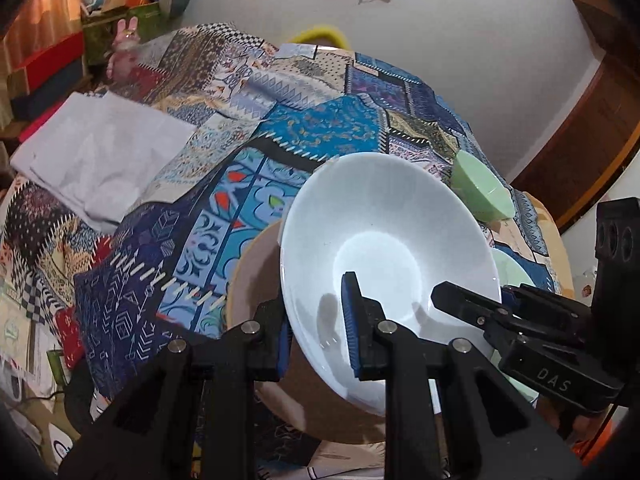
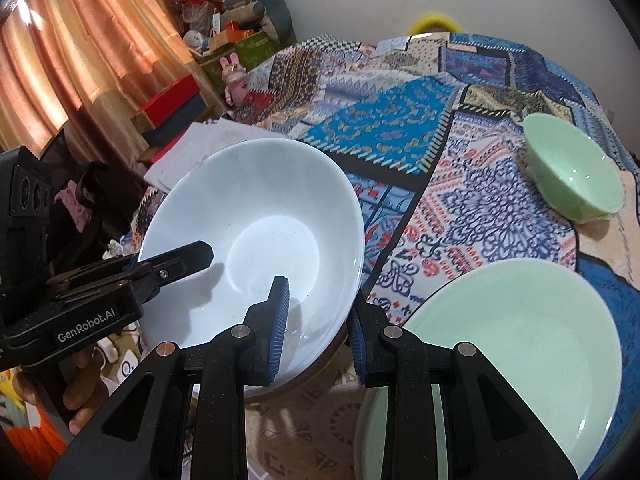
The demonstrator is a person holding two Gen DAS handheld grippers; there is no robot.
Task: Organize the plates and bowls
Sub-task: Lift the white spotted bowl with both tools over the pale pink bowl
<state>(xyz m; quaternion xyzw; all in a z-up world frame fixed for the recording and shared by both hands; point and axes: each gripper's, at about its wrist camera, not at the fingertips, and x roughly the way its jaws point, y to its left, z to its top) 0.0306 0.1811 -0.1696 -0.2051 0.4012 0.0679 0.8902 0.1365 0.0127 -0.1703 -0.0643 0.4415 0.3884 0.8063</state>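
A large white bowl (image 1: pixel 384 240) (image 2: pixel 256 208) hangs tilted over a tan plate (image 1: pixel 252 280). My left gripper (image 1: pixel 318 332) is shut on its near-left rim, one blue pad inside the bowl and one outside. My right gripper (image 2: pixel 318 330) is shut on the opposite rim in the same way. Each view shows the other gripper's black fingers (image 1: pixel 460 300) (image 2: pixel 180 260) reaching over the rim. A pale green plate (image 2: pixel 504 344) (image 1: pixel 514 272) lies to the right of the bowl. A small green bowl (image 2: pixel 572 168) (image 1: pixel 480 188) stands farther back right.
A patchwork cloth (image 2: pixel 400 128) covers the surface. A folded white cloth (image 1: pixel 104 160) lies on its left side. Boxes and clutter (image 2: pixel 224 44) and orange curtains (image 2: pixel 60 60) stand beyond the far left edge. A person's hand (image 2: pixel 84 392) holds the left gripper.
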